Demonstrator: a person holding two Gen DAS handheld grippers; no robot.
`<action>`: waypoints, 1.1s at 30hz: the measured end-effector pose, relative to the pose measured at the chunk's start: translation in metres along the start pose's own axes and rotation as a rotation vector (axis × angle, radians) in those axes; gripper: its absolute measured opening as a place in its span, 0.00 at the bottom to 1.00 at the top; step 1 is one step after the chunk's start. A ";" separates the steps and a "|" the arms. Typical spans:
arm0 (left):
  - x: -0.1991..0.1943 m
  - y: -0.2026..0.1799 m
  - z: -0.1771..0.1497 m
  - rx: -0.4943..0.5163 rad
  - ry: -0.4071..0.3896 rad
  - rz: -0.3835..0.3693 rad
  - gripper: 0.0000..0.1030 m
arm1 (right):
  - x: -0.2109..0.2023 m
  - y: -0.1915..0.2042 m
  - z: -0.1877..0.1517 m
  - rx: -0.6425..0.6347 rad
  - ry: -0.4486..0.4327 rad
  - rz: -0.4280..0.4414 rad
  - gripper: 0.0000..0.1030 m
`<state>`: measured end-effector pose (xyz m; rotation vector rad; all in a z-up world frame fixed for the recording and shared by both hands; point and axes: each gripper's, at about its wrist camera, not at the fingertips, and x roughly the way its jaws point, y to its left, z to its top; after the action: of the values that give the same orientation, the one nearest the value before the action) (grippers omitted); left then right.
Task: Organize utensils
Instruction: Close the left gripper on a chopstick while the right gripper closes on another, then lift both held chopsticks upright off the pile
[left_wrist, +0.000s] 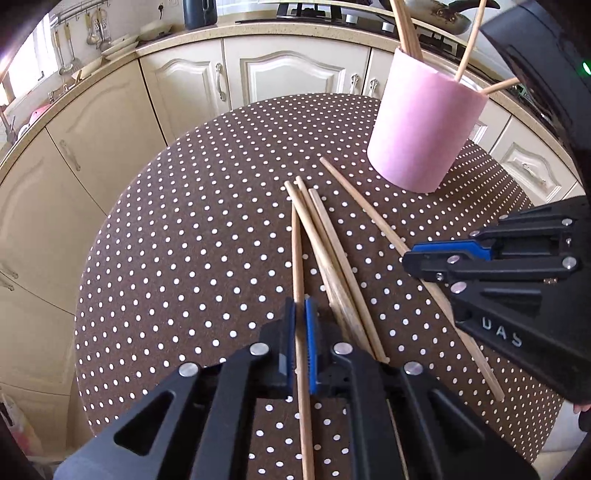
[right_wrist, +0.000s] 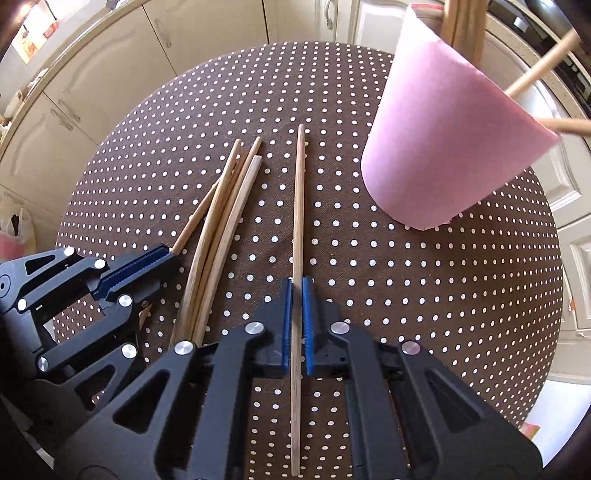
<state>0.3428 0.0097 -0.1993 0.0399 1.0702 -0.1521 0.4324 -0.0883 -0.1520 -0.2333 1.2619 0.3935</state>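
Note:
Several wooden chopsticks lie on a round brown polka-dot table (left_wrist: 184, 240). My left gripper (left_wrist: 300, 306) is shut on one chopstick (left_wrist: 296, 251) that points away along its fingers. My right gripper (right_wrist: 297, 286) is shut on another chopstick (right_wrist: 299, 206); it shows in the left wrist view (left_wrist: 413, 258) at the right. Three loose chopsticks (left_wrist: 325, 240) lie bunched between the two grippers, also seen in the right wrist view (right_wrist: 221, 221). A pink cup (left_wrist: 424, 125) with several chopsticks upright in it stands at the far right of the table (right_wrist: 443, 147).
Cream kitchen cabinets (left_wrist: 184, 81) and a countertop curve behind the table. The table's edge (left_wrist: 79, 332) drops off at the left. A plastic bag (right_wrist: 14, 229) sits on the floor at the left.

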 end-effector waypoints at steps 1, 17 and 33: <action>0.001 -0.002 0.000 -0.001 -0.001 -0.013 0.05 | -0.001 -0.001 -0.002 0.005 -0.010 0.001 0.06; -0.032 -0.002 0.002 0.000 -0.141 -0.009 0.05 | -0.030 -0.050 -0.062 0.102 -0.192 0.153 0.06; -0.098 -0.028 0.039 -0.010 -0.465 -0.257 0.05 | -0.128 -0.085 -0.092 0.115 -0.578 0.275 0.06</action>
<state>0.3272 -0.0116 -0.0936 -0.1372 0.6074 -0.3697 0.3543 -0.2211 -0.0605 0.1504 0.7402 0.5739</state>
